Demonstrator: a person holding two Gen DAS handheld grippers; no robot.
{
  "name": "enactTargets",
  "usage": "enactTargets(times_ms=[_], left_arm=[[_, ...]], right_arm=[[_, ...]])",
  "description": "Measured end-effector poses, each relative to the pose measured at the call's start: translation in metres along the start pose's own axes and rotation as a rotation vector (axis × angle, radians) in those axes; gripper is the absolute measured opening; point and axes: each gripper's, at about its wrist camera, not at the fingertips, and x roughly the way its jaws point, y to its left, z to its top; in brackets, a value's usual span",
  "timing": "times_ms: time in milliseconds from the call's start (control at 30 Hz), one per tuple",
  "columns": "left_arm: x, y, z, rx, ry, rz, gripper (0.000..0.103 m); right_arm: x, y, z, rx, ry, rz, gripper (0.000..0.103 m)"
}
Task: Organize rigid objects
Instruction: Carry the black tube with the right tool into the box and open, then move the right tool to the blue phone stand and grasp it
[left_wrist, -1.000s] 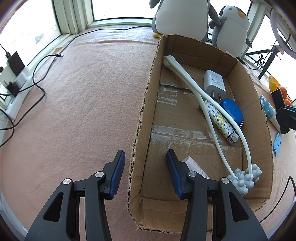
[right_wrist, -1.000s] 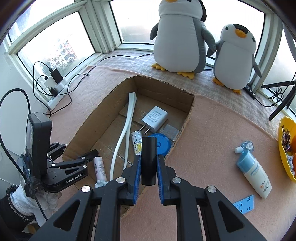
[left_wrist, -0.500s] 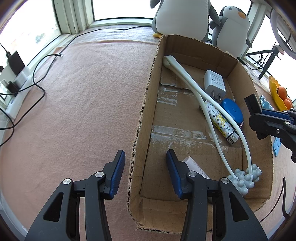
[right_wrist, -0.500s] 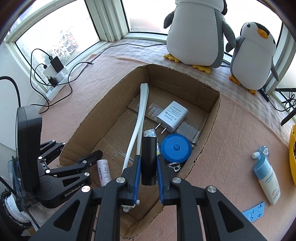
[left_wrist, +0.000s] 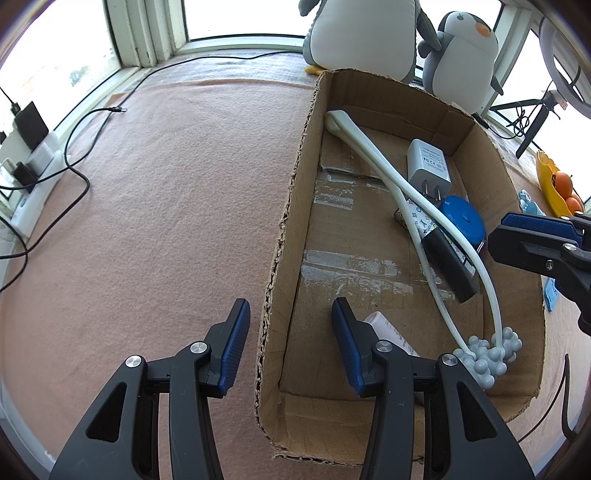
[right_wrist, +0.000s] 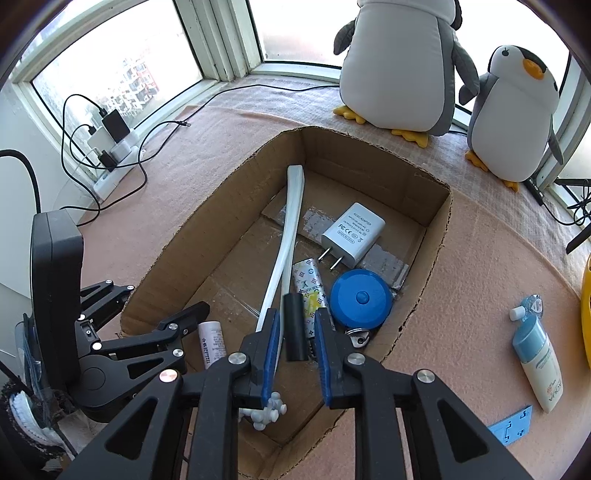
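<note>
A cardboard box (left_wrist: 291, 206) (right_wrist: 436, 258) holds a white massage stick (left_wrist: 373, 151) (right_wrist: 291, 221), a white charger (left_wrist: 428, 166) (right_wrist: 352, 234), a blue round tape measure (left_wrist: 463, 221) (right_wrist: 360, 299), a patterned lighter (right_wrist: 310, 284) and a white tube (right_wrist: 210, 343). A black cylinder (left_wrist: 448, 264) (right_wrist: 294, 326) lies loose in the box, below my right gripper's (right_wrist: 295, 350) open jaws. My left gripper (left_wrist: 288, 339) is open, straddling the box's left wall.
Two plush penguins (right_wrist: 399, 66) stand behind the box. A blue-and-white bottle (right_wrist: 537, 362), a blue card (right_wrist: 511, 426) and a yellow bowl of oranges (left_wrist: 557, 184) lie right of it. Cables and a power strip (right_wrist: 114, 147) lie at the far left.
My right gripper moved over the box, opened and let go of the black cylinder, which now lies inside. My left gripper has not moved.
</note>
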Motion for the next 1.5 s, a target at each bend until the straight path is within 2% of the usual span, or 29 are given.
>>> enactTargets(times_ms=[33,67,400,600,733,1067,1367,1500], left_arm=[[0.000,0.000,0.000,0.000,0.000,0.000,0.045],[0.000,0.000,0.000,0.000,-0.001,0.000,0.045],[0.000,0.000,0.000,-0.001,0.000,-0.001,0.045],[0.000,-0.002,0.001,0.005,-0.001,0.002,0.045],[0.000,-0.003,0.001,0.010,-0.002,0.005,0.045],[0.000,-0.002,0.000,0.008,-0.002,0.003,0.045],[0.000,-0.003,0.000,0.011,-0.004,0.005,0.045],[0.000,-0.003,0.000,0.011,-0.003,0.004,0.045]], right_arm=[[-0.001,0.000,0.000,-0.002,-0.002,-0.001,0.031],[-0.002,0.001,0.000,-0.004,-0.009,-0.006,0.032],[-0.011,-0.003,-0.001,0.009,-0.036,-0.023,0.033],[-0.025,-0.016,-0.013,0.054,-0.060,-0.042,0.033],[-0.038,-0.034,-0.027,0.120,-0.075,-0.038,0.033],[-0.068,-0.097,-0.074,0.326,-0.089,-0.109,0.033],[-0.068,-0.165,-0.114,0.540,-0.025,-0.192,0.033],[-0.062,-0.192,-0.128,0.692,-0.012,-0.141,0.033]])
